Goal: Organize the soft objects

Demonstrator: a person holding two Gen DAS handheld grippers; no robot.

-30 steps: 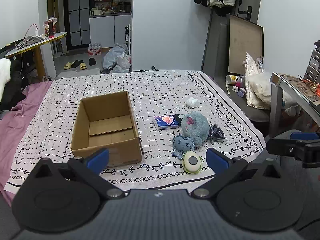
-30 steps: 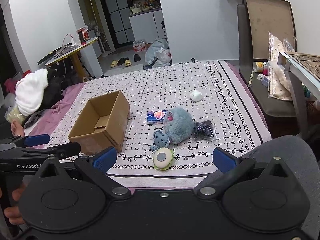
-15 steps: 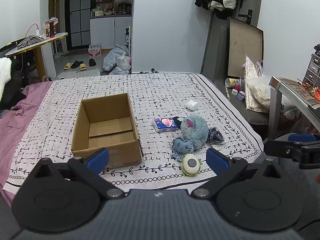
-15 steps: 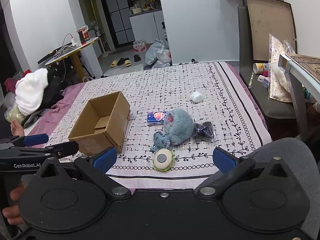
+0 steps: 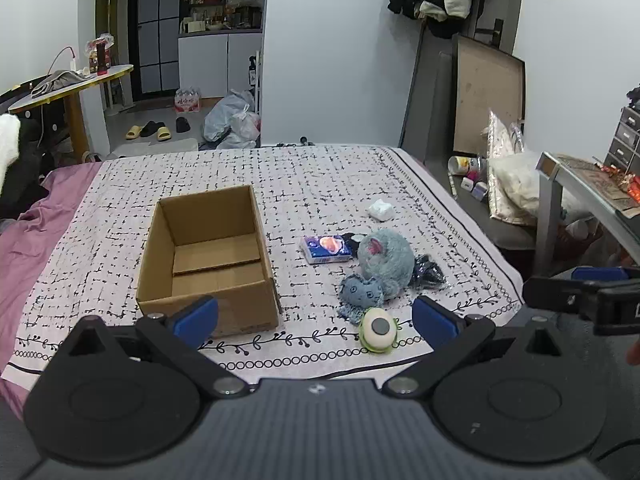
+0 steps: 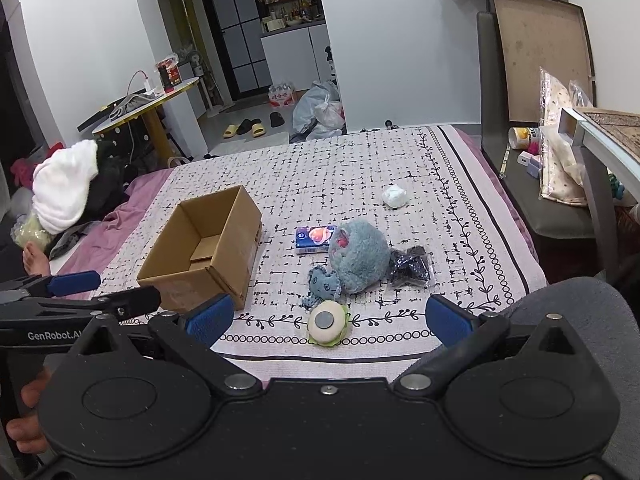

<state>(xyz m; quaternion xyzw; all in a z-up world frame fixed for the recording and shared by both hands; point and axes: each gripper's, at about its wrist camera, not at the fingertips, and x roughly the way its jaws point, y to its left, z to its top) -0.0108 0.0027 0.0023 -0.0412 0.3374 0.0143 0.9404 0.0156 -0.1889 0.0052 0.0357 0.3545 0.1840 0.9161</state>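
An open, empty cardboard box (image 5: 208,256) (image 6: 208,248) stands on the patterned bed cover. To its right lie a round grey-blue plush (image 5: 384,258) (image 6: 360,256), a small blue plush (image 5: 362,292) (image 6: 324,284), a white-and-green eye toy (image 5: 378,328) (image 6: 326,322), a blue tissue pack (image 5: 326,249) (image 6: 314,238), a black packet (image 5: 428,272) (image 6: 412,266) and a white wad (image 5: 380,210) (image 6: 394,196). My left gripper (image 5: 316,318) and my right gripper (image 6: 326,318) are both open and empty, held near the bed's front edge, short of the toys.
A dark chair (image 6: 560,216) and a metal desk (image 5: 580,188) stand right of the bed. Clothes and a white towel (image 6: 64,192) lie at the left. A yellow table (image 5: 68,88), shoes and bags are beyond the bed.
Both views have shifted slightly; the box and toys have stayed where they were. Both grippers remain open.
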